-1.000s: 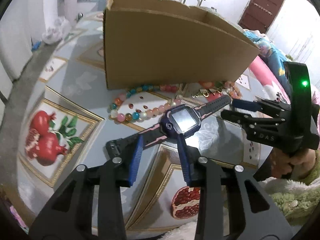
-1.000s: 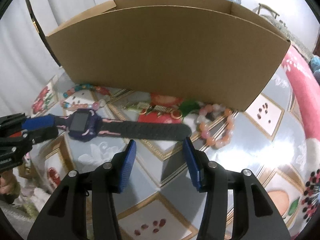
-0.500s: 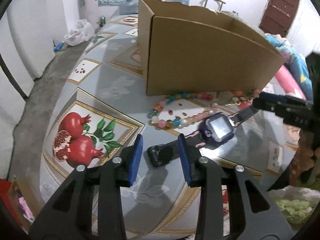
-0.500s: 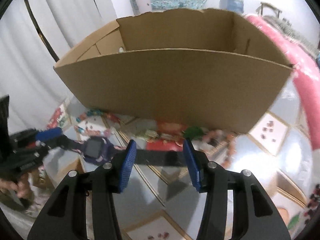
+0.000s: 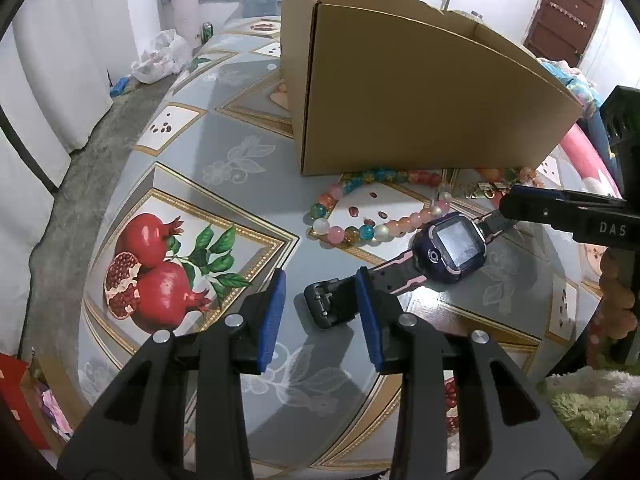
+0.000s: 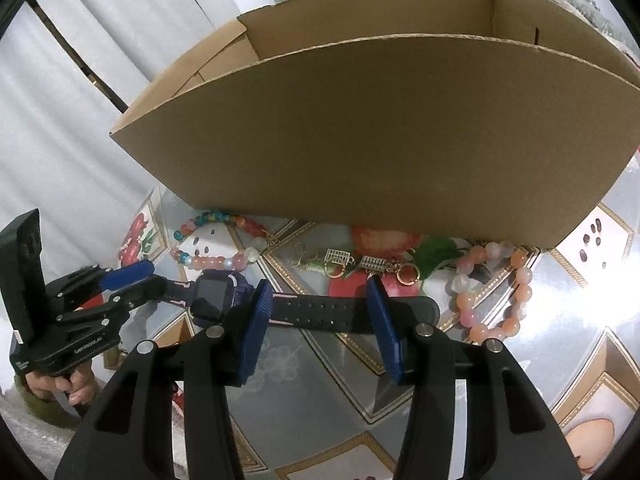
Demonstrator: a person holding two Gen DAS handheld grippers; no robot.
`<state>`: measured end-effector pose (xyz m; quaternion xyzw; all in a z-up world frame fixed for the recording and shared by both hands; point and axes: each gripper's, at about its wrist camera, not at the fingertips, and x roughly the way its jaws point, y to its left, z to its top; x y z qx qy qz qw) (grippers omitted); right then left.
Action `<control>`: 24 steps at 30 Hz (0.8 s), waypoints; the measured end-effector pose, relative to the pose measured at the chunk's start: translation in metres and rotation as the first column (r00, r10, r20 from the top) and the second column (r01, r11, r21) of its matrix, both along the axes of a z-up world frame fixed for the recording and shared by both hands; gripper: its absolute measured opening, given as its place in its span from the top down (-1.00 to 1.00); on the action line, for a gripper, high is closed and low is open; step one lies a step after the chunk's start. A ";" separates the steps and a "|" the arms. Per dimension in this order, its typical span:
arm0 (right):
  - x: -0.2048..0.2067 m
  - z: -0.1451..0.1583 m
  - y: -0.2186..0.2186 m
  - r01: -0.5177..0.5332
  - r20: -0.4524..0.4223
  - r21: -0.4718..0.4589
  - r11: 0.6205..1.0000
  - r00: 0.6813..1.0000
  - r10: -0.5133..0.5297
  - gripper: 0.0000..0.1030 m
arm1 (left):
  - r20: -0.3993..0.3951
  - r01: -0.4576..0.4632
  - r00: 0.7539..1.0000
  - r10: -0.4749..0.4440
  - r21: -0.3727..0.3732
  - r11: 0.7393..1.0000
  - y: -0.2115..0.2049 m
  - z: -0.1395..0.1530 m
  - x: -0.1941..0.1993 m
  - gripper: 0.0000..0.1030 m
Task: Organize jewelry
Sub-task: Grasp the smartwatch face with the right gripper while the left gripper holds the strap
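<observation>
left tool (image 5: pixel 320 312): pads apart astride ribbed watch strap (image 5: pixel 340 300) | right tool (image 6: pixel 320 320): pads apart astride perforated strap | round glossy beads (image 5: pixel 352 208) beyond | corrugated box (image 6: pixel 380 128) behind | slick tabletop (image 5: pixel 240 160)

Purple smartwatch (image 5: pixel 450 249) lies flat, screen up, black strap stretched left to right. Just beyond it, a multicoloured bead bracelet (image 5: pixel 362 208), gold trinkets (image 6: pixel 352 261), a pink-orange bracelet (image 6: pixel 494 292), all before the open cardboard box (image 5: pixel 420 100).
</observation>
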<state>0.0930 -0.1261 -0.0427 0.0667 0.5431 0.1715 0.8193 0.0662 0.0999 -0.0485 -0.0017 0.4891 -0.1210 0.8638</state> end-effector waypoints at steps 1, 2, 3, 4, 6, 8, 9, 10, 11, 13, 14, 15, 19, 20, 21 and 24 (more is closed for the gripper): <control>0.000 0.000 0.001 -0.002 -0.004 0.000 1.000 1.000 0.002 0.06 | -0.004 -0.001 1.000 0.001 -0.008 1.000 0.001 0.000 0.001 0.34; 0.000 0.001 -0.001 -0.003 -0.008 -0.001 1.000 1.000 0.003 0.06 | -0.008 -0.003 1.000 0.003 -0.014 1.000 0.003 -0.001 0.001 0.34; 0.000 0.002 -0.003 -0.004 -0.013 -0.001 1.000 1.000 0.004 0.06 | -0.011 -0.007 1.000 0.007 -0.021 1.000 0.005 -0.002 0.002 0.34; -0.001 0.002 -0.003 -0.004 -0.018 -0.001 1.000 1.000 0.004 0.06 | -0.012 -0.009 1.000 0.009 -0.026 1.000 0.006 -0.002 0.001 0.34; -0.001 0.002 -0.005 -0.001 -0.027 0.001 1.000 1.000 0.001 0.06 | -0.011 -0.013 1.000 0.013 -0.027 1.000 0.008 -0.002 0.001 0.34; -0.002 0.002 -0.004 -0.001 -0.034 0.003 1.000 0.999 0.001 0.05 | -0.008 -0.012 1.000 0.011 -0.023 1.000 0.008 -0.001 0.000 0.34; -0.003 0.002 -0.004 -0.006 -0.034 0.001 1.000 0.999 0.006 0.05 | -0.007 -0.011 1.000 0.010 -0.020 1.000 0.008 -0.001 0.000 0.34; -0.004 0.002 -0.003 -0.011 -0.031 -0.004 1.000 0.999 0.011 0.05 | -0.004 -0.009 1.000 0.009 -0.017 1.000 0.008 -0.001 0.000 0.34; -0.005 0.002 -0.002 -0.019 -0.025 -0.014 1.000 1.000 0.018 0.05 | -0.002 -0.008 1.000 0.008 -0.014 1.000 0.007 -0.001 0.000 0.34; -0.007 0.006 0.004 -0.051 0.007 -0.022 0.998 0.999 0.051 0.05 | 0.003 -0.004 1.000 0.004 -0.008 1.000 0.006 -0.001 0.000 0.33; -0.008 0.008 0.007 -0.070 0.022 -0.024 0.997 0.997 0.070 0.04 | 0.004 -0.003 1.000 0.003 -0.007 1.000 0.006 -0.001 -0.001 0.33; -0.009 0.010 0.011 -0.092 0.036 -0.028 0.995 0.995 0.093 -0.04 | 0.005 -0.003 1.000 0.003 -0.007 1.000 0.006 -0.001 -0.001 0.33; -0.012 0.017 0.032 -0.207 0.099 -0.083 0.975 0.972 0.215 -0.15 | 0.003 -0.007 1.000 0.007 -0.010 1.000 0.006 -0.001 -0.001 0.33; -0.013 0.017 0.037 -0.229 0.106 -0.098 0.968 0.965 0.239 -0.15 | 0.002 -0.008 1.000 0.008 -0.012 1.000 0.007 0.000 -0.001 0.33; -0.014 0.017 0.040 -0.249 0.111 -0.110 0.962 0.959 0.261 -0.15 | 0.001 -0.011 1.000 0.011 -0.015 1.000 0.007 0.000 -0.001 0.33; -0.013 0.012 0.052 -0.290 0.111 -0.149 0.945 0.945 0.308 -0.15 | 0.001 -0.015 1.000 0.016 -0.031 0.999 0.009 0.002 -0.003 0.34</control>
